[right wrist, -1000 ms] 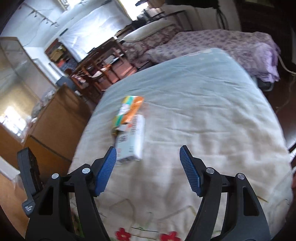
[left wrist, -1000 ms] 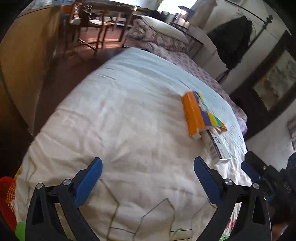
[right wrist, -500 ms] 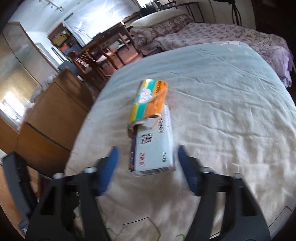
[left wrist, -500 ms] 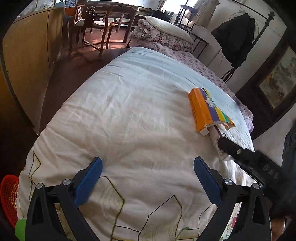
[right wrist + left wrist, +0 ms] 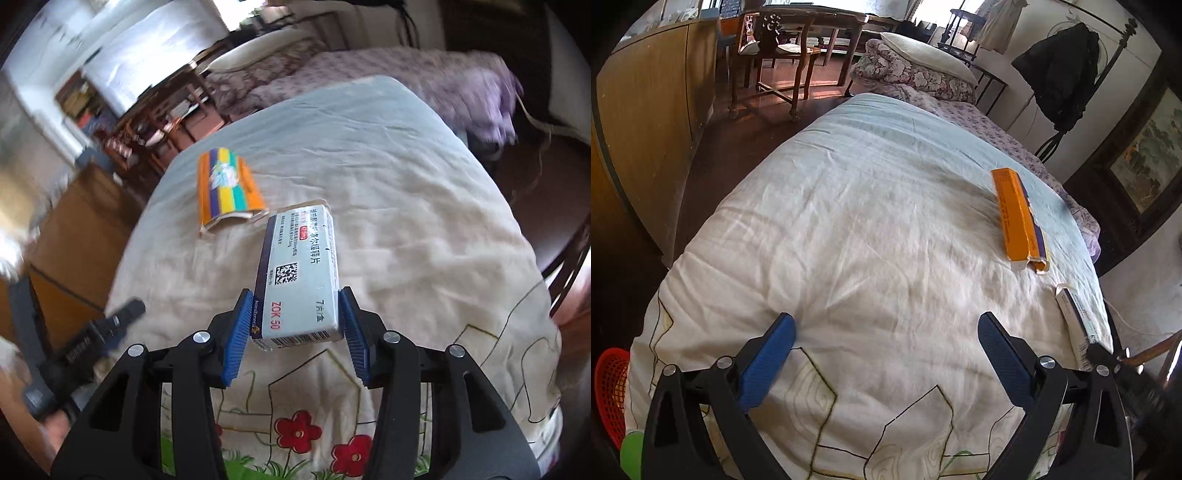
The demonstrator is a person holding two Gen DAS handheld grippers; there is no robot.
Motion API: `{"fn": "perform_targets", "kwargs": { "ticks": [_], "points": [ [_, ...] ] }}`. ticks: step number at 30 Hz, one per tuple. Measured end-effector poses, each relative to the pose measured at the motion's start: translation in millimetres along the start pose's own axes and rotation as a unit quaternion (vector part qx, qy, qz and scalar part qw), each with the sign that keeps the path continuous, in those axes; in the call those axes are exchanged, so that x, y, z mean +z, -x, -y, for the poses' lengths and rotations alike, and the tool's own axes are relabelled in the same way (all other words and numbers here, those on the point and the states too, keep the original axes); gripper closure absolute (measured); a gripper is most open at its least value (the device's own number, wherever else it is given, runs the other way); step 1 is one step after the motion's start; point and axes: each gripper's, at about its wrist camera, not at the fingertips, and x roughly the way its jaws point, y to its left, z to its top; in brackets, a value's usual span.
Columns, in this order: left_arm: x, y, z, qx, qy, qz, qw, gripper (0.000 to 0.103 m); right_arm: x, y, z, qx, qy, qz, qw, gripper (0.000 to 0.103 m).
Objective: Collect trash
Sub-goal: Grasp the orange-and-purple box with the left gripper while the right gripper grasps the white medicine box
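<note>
Although the right gripper (image 5: 295, 328) has its blue pads (image 5: 236, 332) pressed against both long sides of the white medicine box (image 5: 301, 273), it grips only the near end, so most of the carton juts forward toward 12 o'clock, apparently lifted off the quilt (image 5: 406, 206). That overhang is the main risk, I judge: a quick swing could lever the light cardboard between the pads and let it twist free, or too hard a squeeze could crush the carton. The orange striped box (image 5: 227, 192) lies on the quilt at about 11 o'clock from the held carton, its open flap nearest; it seems clear of the white box, though a low sweep might nudge it. The left gripper (image 5: 886, 354) hangs spread wide and empty over the quilt. A red basket (image 5: 609, 395) shows at 8 o'clock in its view, probably the bin; a rushed carry could miss it.
</note>
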Motion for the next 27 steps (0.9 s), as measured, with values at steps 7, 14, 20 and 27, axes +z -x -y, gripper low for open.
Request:
{"fn": "perform_targets", "kwargs": {
  "ticks": [7, 14, 20, 27],
  "points": [
    [-2, -2, 9, 0.019, -0.019, 0.001, 0.9997, 0.006, 6, -13, 7, 0.025, -0.026, -0.004, 0.999, 0.04],
    [-4, -5, 12, 0.029, -0.028, 0.0, 0.9992, 0.006, 10, -36, -18, -0.047, 0.049, -0.021, 0.998, 0.037],
    [-4, -8, 17, 0.038, -0.037, -0.002, 0.9986, 0.006, 11, -16, 8, -0.048, -0.016, 0.009, 0.999, 0.056],
    [10, -15, 39, 0.024, -0.063, 0.012, 0.9976, 0.006, 10, -15, 41, 0.003, -0.105, -0.011, 0.994, 0.054]
  ]
}}
